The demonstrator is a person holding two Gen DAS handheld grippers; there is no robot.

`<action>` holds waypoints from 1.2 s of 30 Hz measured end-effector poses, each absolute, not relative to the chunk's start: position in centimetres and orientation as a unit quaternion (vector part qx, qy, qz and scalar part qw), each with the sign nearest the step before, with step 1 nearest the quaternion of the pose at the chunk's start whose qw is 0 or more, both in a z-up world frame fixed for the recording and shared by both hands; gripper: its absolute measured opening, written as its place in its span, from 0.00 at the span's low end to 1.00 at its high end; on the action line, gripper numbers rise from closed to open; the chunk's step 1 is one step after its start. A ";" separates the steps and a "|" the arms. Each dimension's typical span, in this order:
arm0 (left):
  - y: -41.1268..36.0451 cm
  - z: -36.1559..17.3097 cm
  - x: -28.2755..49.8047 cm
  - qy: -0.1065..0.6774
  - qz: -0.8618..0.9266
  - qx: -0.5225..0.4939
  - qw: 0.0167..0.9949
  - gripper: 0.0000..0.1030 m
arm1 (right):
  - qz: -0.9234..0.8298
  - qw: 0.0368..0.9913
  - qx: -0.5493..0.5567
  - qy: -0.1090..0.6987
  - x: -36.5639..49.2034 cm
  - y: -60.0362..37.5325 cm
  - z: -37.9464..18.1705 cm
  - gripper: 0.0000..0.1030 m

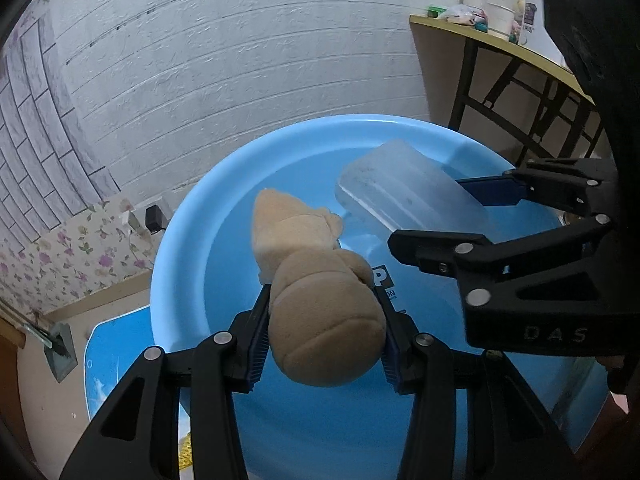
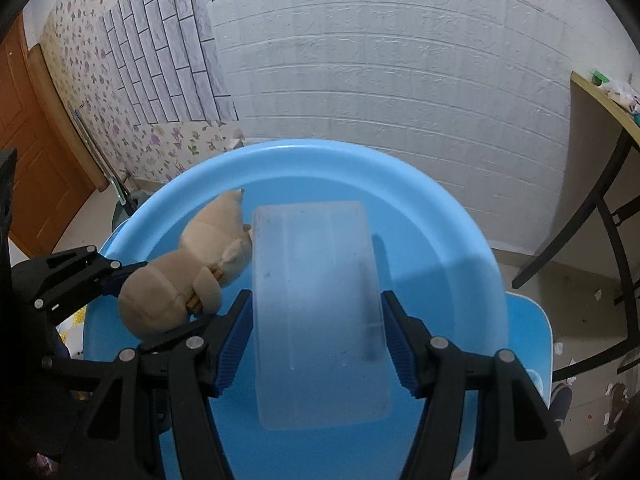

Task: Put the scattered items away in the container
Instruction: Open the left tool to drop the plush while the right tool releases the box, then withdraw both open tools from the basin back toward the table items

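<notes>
On the left, the left hand-held gripper (image 1: pixel 322 334) clamps the plush toy (image 1: pixel 316 280), its long axis pointing away, over the blue basin (image 1: pixel 188 240). Right, the right hand-held gripper (image 2: pixel 316 340) squeezes the clear box (image 2: pixel 316 312) above the same basin.

Blue basin (image 2: pixel 460 216) sits on a blue stool (image 2: pixel 532 320).

Clear box held over the blue basin
The right gripper (image 2: pixel 316 340) clamps the translucent plastic box (image 2: pixel 318 312) above the blue basin (image 2: pixel 460 248); the left gripper (image 2: pixel 138 298) grips a tan plush toy (image 2: pixel 180 280) beside it
</notes>
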State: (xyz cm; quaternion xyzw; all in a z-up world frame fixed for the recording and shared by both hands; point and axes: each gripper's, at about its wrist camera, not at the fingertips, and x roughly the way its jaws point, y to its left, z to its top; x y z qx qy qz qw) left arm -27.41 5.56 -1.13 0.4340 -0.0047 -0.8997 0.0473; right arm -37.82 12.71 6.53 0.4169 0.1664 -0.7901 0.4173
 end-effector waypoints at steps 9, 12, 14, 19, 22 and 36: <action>5.9 -1.0 -26.4 -0.003 -0.902 0.431 0.034 0.50 | -0.769 0.430 0.438 0.176 -37.1 12.0 6.1 0.60; 6.2 -0.8 -26.0 -0.003 -0.903 0.429 0.029 0.51 | -0.768 0.428 0.443 0.175 -36.9 12.1 5.8 0.61; 6.3 -0.6 -25.8 -0.001 -0.904 0.427 0.026 0.54 | -0.766 0.426 0.451 0.169 -37.0 12.4 5.7 0.61; 6.5 -0.1 -24.9 -0.001 -0.907 0.420 0.031 0.56 | -0.763 0.432 0.454 0.156 -36.5 12.8 5.8 0.61; 6.6 0.3 -24.2 0.004 -0.908 0.416 0.035 0.60 | -0.772 0.423 0.445 0.165 -36.0 13.1 6.1 0.61; 5.8 3.2 -18.9 0.024 -0.921 0.383 0.068 0.71 | -0.790 0.413 0.422 0.164 -32.4 15.1 9.1 0.62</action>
